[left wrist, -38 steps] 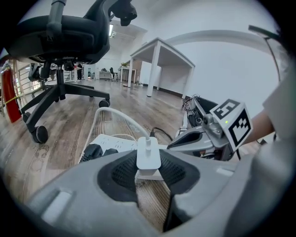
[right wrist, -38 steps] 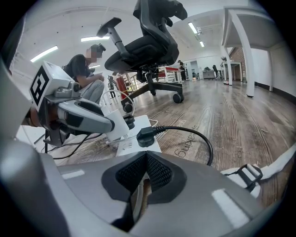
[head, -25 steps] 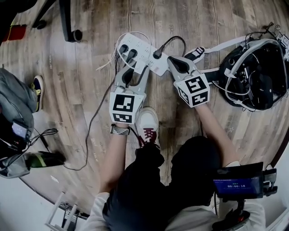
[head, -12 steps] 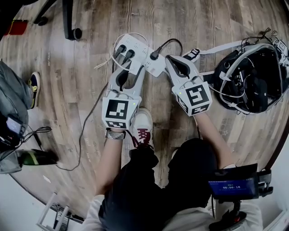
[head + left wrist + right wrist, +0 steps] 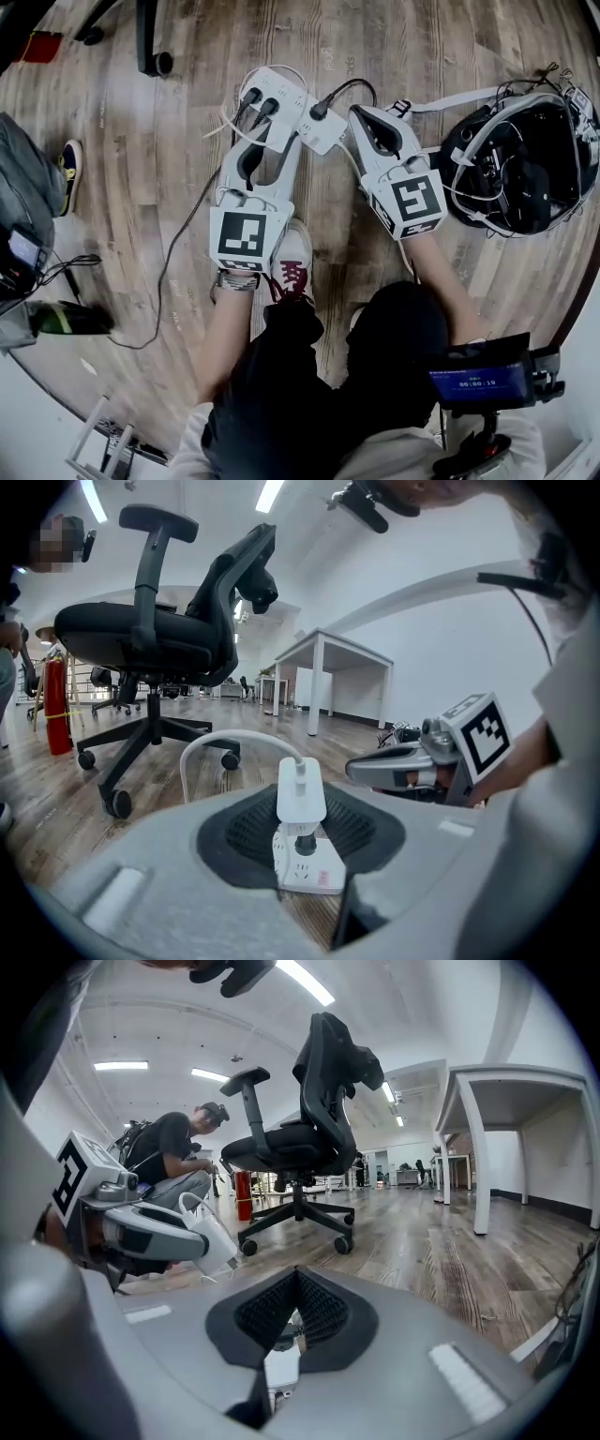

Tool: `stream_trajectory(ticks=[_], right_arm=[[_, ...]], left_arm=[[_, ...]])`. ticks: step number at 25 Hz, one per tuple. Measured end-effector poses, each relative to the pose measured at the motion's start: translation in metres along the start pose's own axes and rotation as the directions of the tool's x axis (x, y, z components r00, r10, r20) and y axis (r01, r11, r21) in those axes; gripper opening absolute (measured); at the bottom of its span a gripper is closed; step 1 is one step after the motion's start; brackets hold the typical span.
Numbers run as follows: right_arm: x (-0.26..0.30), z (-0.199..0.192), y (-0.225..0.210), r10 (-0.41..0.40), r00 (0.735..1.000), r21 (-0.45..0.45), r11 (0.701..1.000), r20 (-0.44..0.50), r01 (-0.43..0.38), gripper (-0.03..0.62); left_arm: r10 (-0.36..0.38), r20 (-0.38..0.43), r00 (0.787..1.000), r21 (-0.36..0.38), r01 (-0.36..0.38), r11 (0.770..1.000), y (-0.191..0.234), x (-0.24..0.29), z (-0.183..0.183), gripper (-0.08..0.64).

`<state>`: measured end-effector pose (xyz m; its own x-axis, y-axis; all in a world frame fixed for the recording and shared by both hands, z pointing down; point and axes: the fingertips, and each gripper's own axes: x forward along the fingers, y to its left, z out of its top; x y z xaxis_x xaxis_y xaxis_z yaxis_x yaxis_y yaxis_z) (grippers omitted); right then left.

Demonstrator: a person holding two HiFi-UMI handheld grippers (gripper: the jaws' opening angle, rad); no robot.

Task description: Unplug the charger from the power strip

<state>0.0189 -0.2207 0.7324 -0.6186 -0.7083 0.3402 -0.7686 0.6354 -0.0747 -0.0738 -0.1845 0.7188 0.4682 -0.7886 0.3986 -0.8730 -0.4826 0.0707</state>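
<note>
Two grippers meet at a white power strip (image 5: 286, 94), with wooden floor (image 5: 159, 122) under it. The left gripper (image 5: 273, 139) pinches the white charger (image 5: 301, 794) between wide-set jaws, holding it upright just above the strip and clear of its sockets. Its white cable (image 5: 220, 741) loops away. The right gripper (image 5: 355, 116) is clamped on the strip's end.

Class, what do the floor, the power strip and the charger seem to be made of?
Floor: wood or wood-look laminate, matte, with plank seams and grain. Power strip: probably hard plastic, smooth white moulded casing. Charger: similar smooth white plastic, apparently.
</note>
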Motion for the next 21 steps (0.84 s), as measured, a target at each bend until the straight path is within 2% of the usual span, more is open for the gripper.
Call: stream_trajectory(ticks=[6, 12, 21], right_arm=[[-0.006, 0.009, 0.001, 0.000, 1.000, -0.018, 1.000, 0.021, 0.001, 0.002], [-0.011, 0.010, -0.001, -0.009, 1.000, 0.021, 1.000, 0.029, 0.008, 0.002], [-0.017, 0.013, 0.002, -0.004, 1.000, 0.022, 1.000, 0.028, 0.003, 0.002]], left_arm=[[0.013, 0.015, 1.000, -0.007, -0.013, 1.000, 0.001, -0.005, 0.006, 0.140], [0.024, 0.019, 1.000, -0.009, -0.024, 1.000, -0.002, -0.006, 0.007, 0.140], [0.042, 0.029, 0.999, -0.026, -0.041, 0.999, -0.005, -0.012, 0.011, 0.140]])
